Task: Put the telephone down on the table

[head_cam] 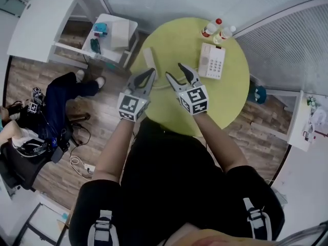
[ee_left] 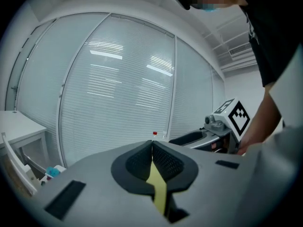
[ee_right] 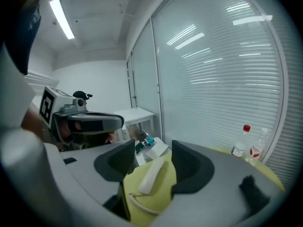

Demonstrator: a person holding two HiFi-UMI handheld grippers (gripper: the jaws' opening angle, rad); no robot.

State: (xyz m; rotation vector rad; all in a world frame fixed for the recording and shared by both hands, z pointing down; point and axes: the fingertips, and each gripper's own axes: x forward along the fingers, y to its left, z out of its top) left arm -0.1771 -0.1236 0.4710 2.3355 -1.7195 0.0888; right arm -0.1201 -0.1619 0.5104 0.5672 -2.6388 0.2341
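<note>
The white telephone base (head_cam: 211,60) with its keypad stands on the round yellow-green table (head_cam: 230,96), toward the far right. Its white handset (head_cam: 149,60) lies flat on the table near the far left edge, the coiled cord trailing from it. My left gripper (head_cam: 151,72) hovers just in front of the handset, shut, with nothing in it; its pads meet at the tip (ee_left: 152,145). My right gripper (head_cam: 174,70) hangs beside it, open and empty. Between its jaws (ee_right: 152,146) I see the handset (ee_right: 152,175) lying further off on the table.
Two small bottles (head_cam: 211,27) with red caps stand at the table's far edge behind the telephone. A low white side table (head_cam: 119,35) with small items is just left of the round table. A seated person (head_cam: 56,106) is on the floor side at left. Blinds line the wall behind.
</note>
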